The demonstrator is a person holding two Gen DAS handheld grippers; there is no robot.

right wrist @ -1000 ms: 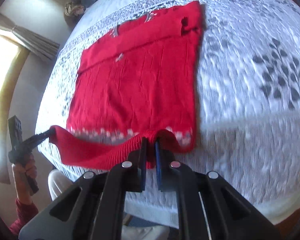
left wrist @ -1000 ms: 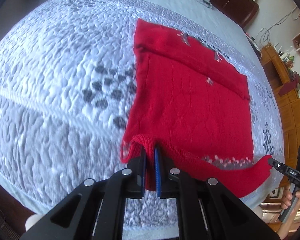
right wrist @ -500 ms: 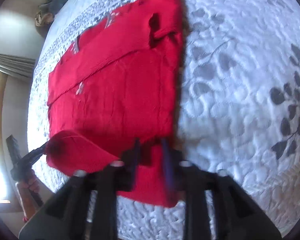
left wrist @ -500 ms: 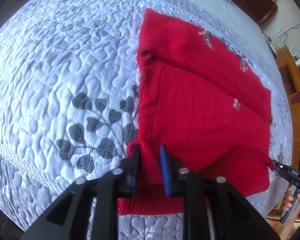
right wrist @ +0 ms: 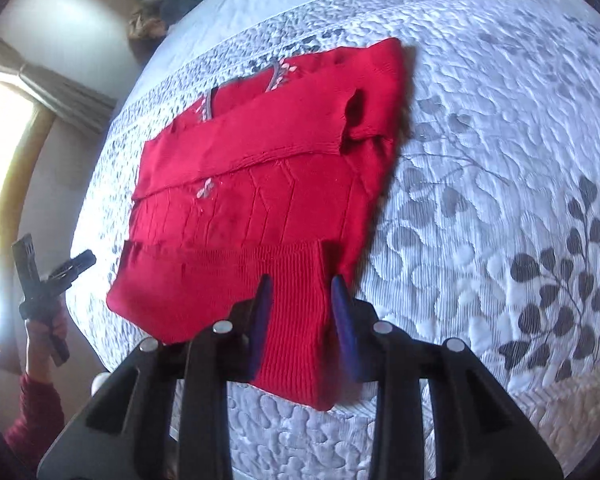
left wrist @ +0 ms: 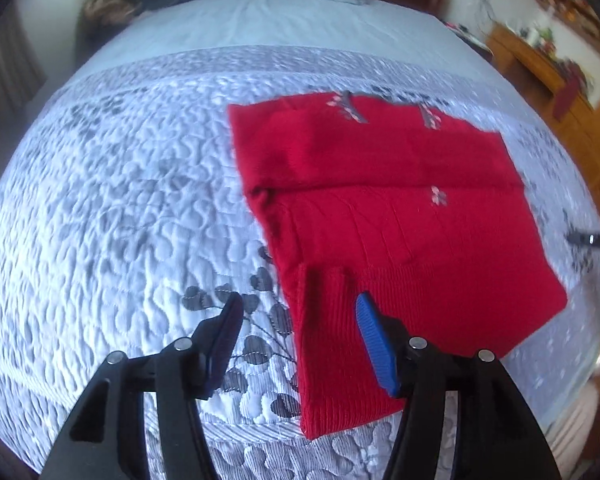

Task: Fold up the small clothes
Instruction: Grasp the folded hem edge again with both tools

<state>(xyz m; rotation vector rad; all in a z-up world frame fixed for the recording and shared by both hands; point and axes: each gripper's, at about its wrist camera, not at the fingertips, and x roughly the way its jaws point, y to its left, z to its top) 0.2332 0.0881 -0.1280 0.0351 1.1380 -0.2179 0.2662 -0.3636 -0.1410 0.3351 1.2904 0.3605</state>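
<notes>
I see the bed (left wrist: 100, 208) filling both wrist views, covered by a pale quilted bedspread (right wrist: 500, 160) stitched with grey leaf sprigs and a plainer band across its far end. On that spread lies the red knitted sweater (left wrist: 380, 208), flat and partly folded: a sleeve or upper layer is doubled across the top half, and the ribbed hem (right wrist: 236, 280) is turned up over the near edge of the body. A few small pink-and-grey motifs dot the knit; I can read no label, brand or writing anywhere on it, and the blur would hide small print anyway.

Beyond the bed, in my left wrist view, a wooden dresser (left wrist: 540, 68) stands against the wall with small items on top, too blurred to name.

My left gripper (left wrist: 300, 312) hangs over the hem's left corner with its jaws spread and opening; the ribbed corner lies between the fingers, but neither pad presses on it.

My right gripper (right wrist: 300, 300) sits over the hem's right corner, jaws apart and closing slightly; the rib lies between the fingers, not pinched as far as I can see.

In the right wrist view a hand (right wrist: 46, 328) with a red sleeve holds the left tool at the bed's edge.
</notes>
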